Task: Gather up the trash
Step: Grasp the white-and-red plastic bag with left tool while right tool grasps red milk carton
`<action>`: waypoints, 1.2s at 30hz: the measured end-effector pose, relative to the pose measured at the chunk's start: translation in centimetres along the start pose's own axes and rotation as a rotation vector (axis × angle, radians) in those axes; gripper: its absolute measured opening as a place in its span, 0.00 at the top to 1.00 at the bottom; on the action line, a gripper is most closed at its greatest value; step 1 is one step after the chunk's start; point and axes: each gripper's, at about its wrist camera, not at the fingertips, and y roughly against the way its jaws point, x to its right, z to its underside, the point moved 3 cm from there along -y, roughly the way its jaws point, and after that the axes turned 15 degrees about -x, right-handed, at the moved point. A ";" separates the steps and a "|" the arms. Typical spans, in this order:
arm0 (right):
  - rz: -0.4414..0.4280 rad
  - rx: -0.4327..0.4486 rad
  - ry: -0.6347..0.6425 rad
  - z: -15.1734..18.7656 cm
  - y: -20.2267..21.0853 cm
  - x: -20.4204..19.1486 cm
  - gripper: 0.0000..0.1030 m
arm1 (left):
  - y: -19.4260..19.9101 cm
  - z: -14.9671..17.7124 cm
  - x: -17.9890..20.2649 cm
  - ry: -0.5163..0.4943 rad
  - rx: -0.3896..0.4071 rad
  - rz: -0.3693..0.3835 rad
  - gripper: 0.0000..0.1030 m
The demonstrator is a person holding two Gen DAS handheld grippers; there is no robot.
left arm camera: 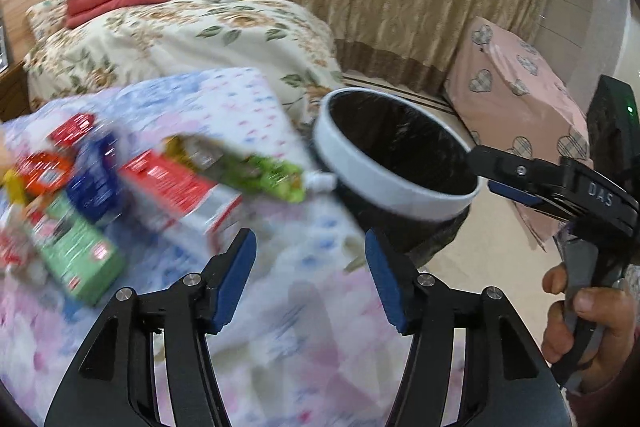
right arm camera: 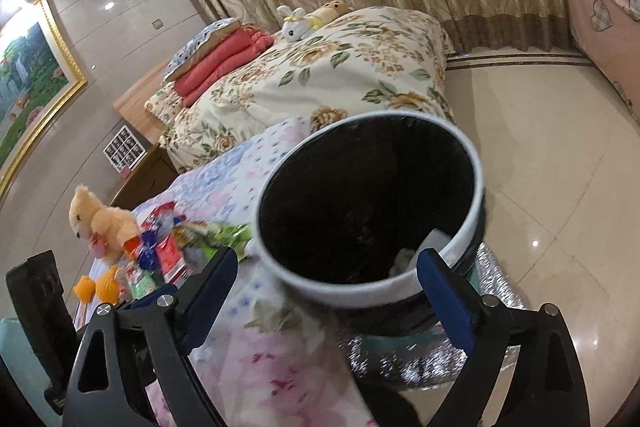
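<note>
Crowding the quilt (left arm camera: 248,99): blurred wrappers (left arm camera: 168,183) (beside bin (left arm camera: 400,183)).

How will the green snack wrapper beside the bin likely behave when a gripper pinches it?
The green snack wrapper looks flat, thin and crinkled, so probably floppy and very light. Its glossy film may slip between pads. It lies by the bin, so a push might slide it.

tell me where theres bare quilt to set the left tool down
The quilt is bare under the open left tool, between the red box and the bin. Farther left it is crowded with blurred packets and a green box. The right tool is at the bin's rim.
</note>
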 end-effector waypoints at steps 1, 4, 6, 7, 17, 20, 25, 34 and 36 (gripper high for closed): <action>-0.002 -0.002 0.004 0.3 -0.1 -0.4 0.10 | 0.3 0.5 -0.7 0.015 0.000 -0.008 0.44; -0.010 -0.012 0.028 1.2 -0.5 -1.9 0.10 | 1.2 2.0 -2.6 0.055 0.002 -0.027 0.44; -0.020 -0.020 0.042 1.6 -0.8 -2.9 0.10 | 1.7 2.6 -3.6 0.076 0.004 -0.035 0.44; -0.025 -0.025 0.055 1.8 -1.0 -3.5 0.10 | 2.0 3.0 -4.4 0.091 0.006 -0.042 0.43; -0.068 -0.089 0.142 4.0 -3.6 -8.1 0.10 | 3.7 6.7 -9.9 0.216 0.005 -0.097 0.43; -0.079 -0.110 0.173 4.6 -4.5 -9.4 0.10 | 4.0 7.3 -11.3 0.247 0.007 -0.110 0.43; -0.090 -0.128 0.210 5.2 -5.7 -11.1 0.10 | 4.5 8.0 -13.7 0.301 0.012 -0.132 0.43; -0.092 -0.138 0.269 4.8 -7.7 -13.2 0.10 | 4.5 7.8 -16.4 0.349 0.003 -0.178 0.43; -0.091 -0.136 0.277 4.4 -8.2 -13.4 0.10 | 4.5 7.4 -17.0 0.353 0.004 -0.192 0.43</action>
